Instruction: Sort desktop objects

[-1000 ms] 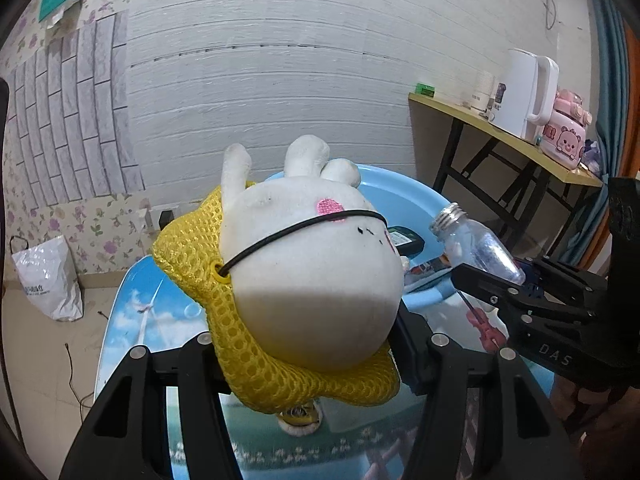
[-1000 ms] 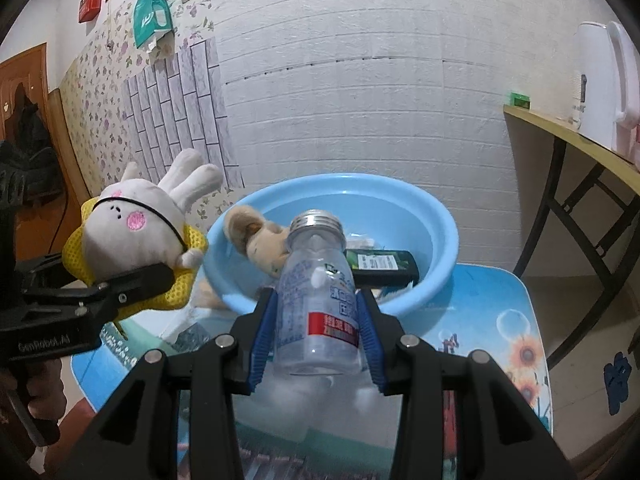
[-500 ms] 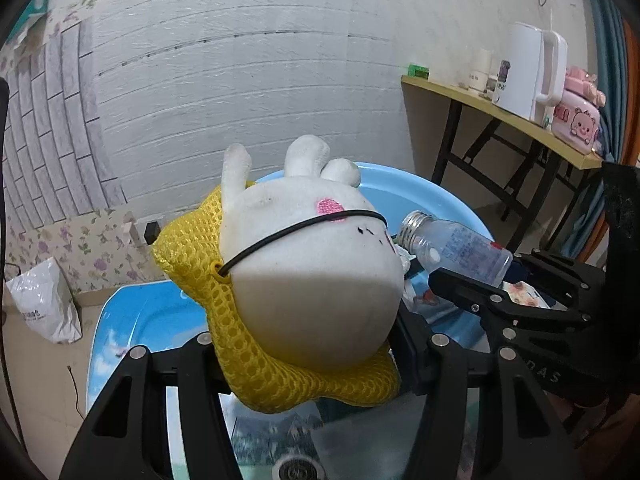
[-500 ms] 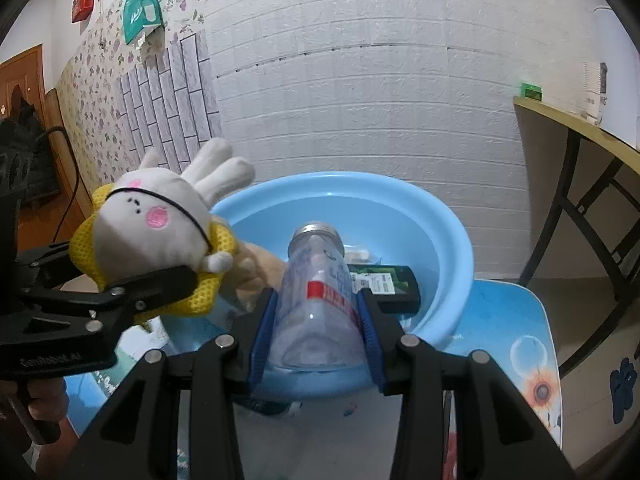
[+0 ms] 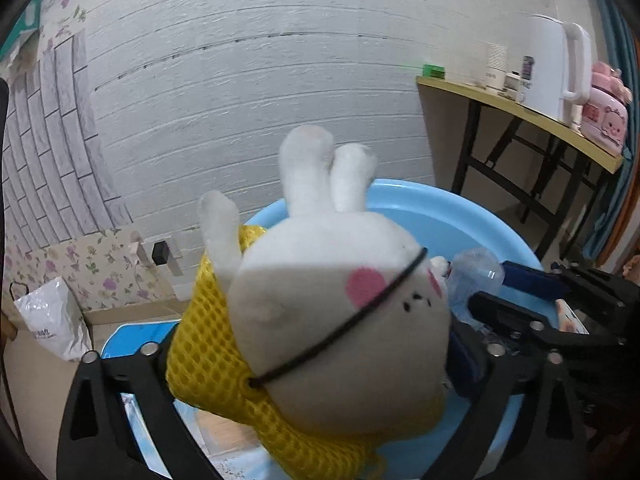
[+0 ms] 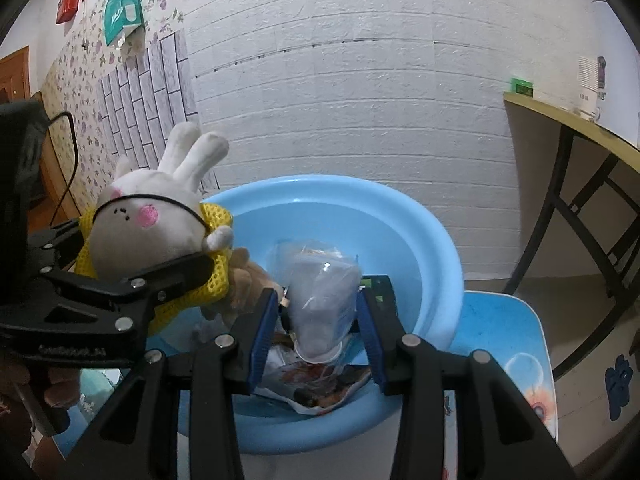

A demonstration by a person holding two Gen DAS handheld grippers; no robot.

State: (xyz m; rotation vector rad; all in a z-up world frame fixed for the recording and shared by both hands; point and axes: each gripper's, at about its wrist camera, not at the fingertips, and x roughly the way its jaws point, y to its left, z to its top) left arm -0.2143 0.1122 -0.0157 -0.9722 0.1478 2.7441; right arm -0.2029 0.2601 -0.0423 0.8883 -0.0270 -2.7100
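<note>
The left gripper [image 5: 320, 364] is opening its jaws, and the white bunny toy [image 5: 336, 320] sits between them. The black fingers stand out wide on both sides of the bunny, and there is a gap beside the yellow net cloth [image 5: 212, 344] that wraps its back, so the fingers do not squeeze it. The bunny has pink cheeks, a black string across its face, and two long ears that point up toward the far wall. It hangs over the near left edge of the big blue bowl [image 6: 432, 240]. The right gripper [image 6: 318, 320] is opening its jaws too. The clear plastic bottle [image 6: 324, 296] is between its blue pads [image 6: 262, 332], tipped forward and blurry, with a little gap on each side, so the pads are not pressing on it. The bottle is above the inside of the bowl. Down in the bowl there is a brown soft toy [image 6: 244, 276] on the left, a dark box with a green label [image 6: 378, 282] behind the bottle, and some crinkly wrappers [image 6: 320, 384] at the near side. The bowl stands on a blue table with pictures [image 6: 500, 336]. Far to the right there is a wooden shelf [image 5: 520, 108] with a white kettle [image 5: 556, 64] on it.
</note>
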